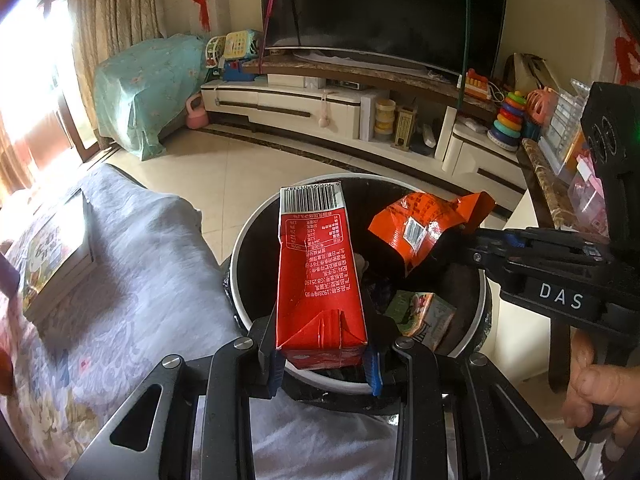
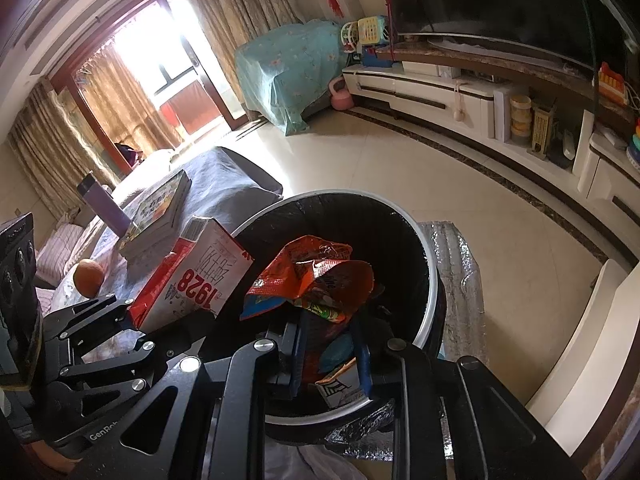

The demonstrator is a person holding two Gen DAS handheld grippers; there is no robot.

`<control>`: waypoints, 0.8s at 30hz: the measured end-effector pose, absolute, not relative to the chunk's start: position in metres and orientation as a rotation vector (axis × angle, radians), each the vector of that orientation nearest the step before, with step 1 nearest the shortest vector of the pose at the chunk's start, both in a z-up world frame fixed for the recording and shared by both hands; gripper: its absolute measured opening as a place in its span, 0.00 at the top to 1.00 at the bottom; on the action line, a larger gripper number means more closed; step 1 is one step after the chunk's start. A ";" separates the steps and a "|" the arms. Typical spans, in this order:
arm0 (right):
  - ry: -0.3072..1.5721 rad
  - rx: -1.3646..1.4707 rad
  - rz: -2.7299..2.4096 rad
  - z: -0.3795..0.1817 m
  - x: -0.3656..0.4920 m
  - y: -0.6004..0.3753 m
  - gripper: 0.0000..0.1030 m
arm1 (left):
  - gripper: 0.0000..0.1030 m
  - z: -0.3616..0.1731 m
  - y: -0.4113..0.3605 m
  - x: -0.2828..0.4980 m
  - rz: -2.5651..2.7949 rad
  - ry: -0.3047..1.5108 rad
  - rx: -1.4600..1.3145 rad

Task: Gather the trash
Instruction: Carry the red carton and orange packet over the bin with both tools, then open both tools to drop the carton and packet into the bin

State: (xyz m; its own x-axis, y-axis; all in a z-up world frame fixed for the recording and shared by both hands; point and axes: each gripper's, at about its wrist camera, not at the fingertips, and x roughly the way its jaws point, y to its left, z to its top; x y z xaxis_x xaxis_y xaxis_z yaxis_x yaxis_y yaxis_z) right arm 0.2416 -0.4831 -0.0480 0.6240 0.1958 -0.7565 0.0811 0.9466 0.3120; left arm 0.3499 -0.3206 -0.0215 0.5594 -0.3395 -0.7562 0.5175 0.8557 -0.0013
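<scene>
A red milk carton [image 1: 320,280] stands upright between the blue pads of my left gripper [image 1: 324,354], which is shut on its base above the near rim of the round trash bin [image 1: 239,252]. My right gripper [image 2: 331,356] is shut on a crumpled orange snack wrapper [image 2: 316,276], which hangs over the black-lined bin [image 2: 430,252]. The left wrist view shows that wrapper [image 1: 420,228] pinched at the right gripper's [image 1: 470,236] tip. In the right wrist view the left gripper [image 2: 132,316] holds the carton [image 2: 200,276] at the bin's left edge. A small green carton [image 1: 424,316] lies inside the bin.
A table under a grey-blue cloth [image 1: 132,280] sits left of the bin, with stacked books [image 2: 160,216], an orange [image 2: 88,278] and a purple bottle [image 2: 106,204]. A silver foil mat [image 2: 460,272] lies beside the bin. The TV stand [image 1: 300,108] lines the far wall. A hand [image 1: 600,392] grips the right handle.
</scene>
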 end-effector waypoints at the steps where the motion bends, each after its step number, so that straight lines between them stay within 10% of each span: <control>1: 0.901 0.335 0.067 -0.049 0.242 -0.483 0.78 | 0.71 -0.021 -0.321 0.351 -0.511 0.836 0.233; 20: 0.943 0.319 0.063 -0.053 0.251 -0.483 0.76 | 0.70 -0.022 -0.331 0.366 -0.507 0.870 0.254; 24: 0.955 0.315 0.058 -0.053 0.252 -0.482 0.67 | 0.47 -0.015 -0.329 0.368 -0.484 0.859 0.248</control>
State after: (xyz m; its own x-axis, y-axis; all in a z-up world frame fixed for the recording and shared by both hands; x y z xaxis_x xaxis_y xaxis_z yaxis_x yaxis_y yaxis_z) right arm 0.2518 -0.4823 -0.0530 0.5800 0.1870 -0.7928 0.0891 0.9529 0.2899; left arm 0.3682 -0.3289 -0.0154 0.5548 -0.3071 -0.7732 0.5019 0.8647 0.0167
